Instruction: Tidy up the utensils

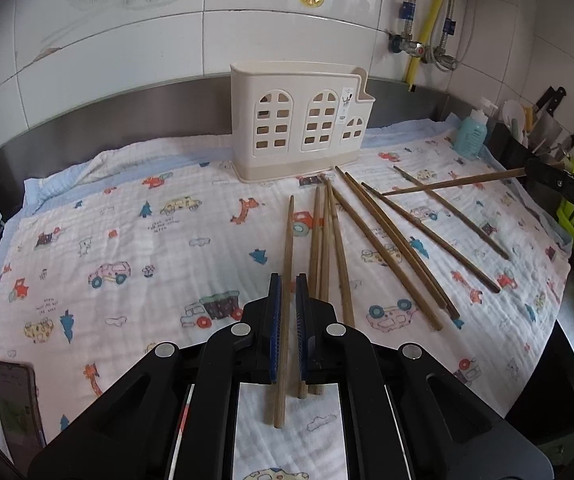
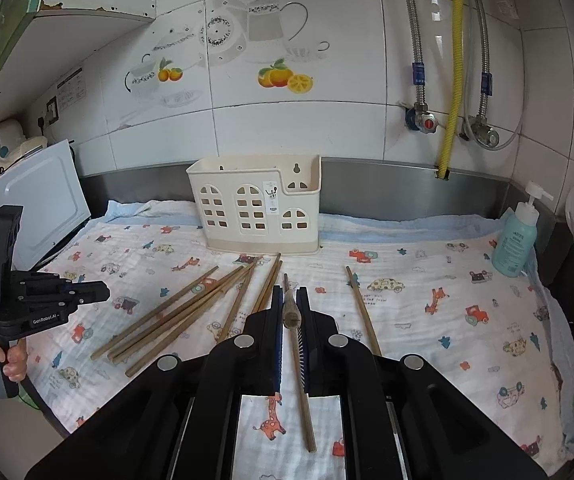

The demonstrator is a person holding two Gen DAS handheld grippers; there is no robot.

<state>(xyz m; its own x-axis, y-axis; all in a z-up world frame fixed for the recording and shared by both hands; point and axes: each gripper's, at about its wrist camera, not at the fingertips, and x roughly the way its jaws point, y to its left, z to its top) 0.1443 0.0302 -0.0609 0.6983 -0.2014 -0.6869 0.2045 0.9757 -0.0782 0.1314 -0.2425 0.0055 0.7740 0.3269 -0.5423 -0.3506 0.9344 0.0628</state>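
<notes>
Both grippers are clamping single brown wooden chopsticks, the left gripper on one and the right gripper lifting another towards the cream plastic windowed holder, risking pivoting.

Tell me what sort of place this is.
Most likely a home kitchen counter: tiled wall with teapot and fruit decals, water valves and a yellow hose above a steel backsplash, and knives racked beside a cream utensil holder.

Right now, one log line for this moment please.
left gripper: over loose chopsticks, grip unclear | right gripper: shut on chopstick, raised | holder: upright behind
</notes>
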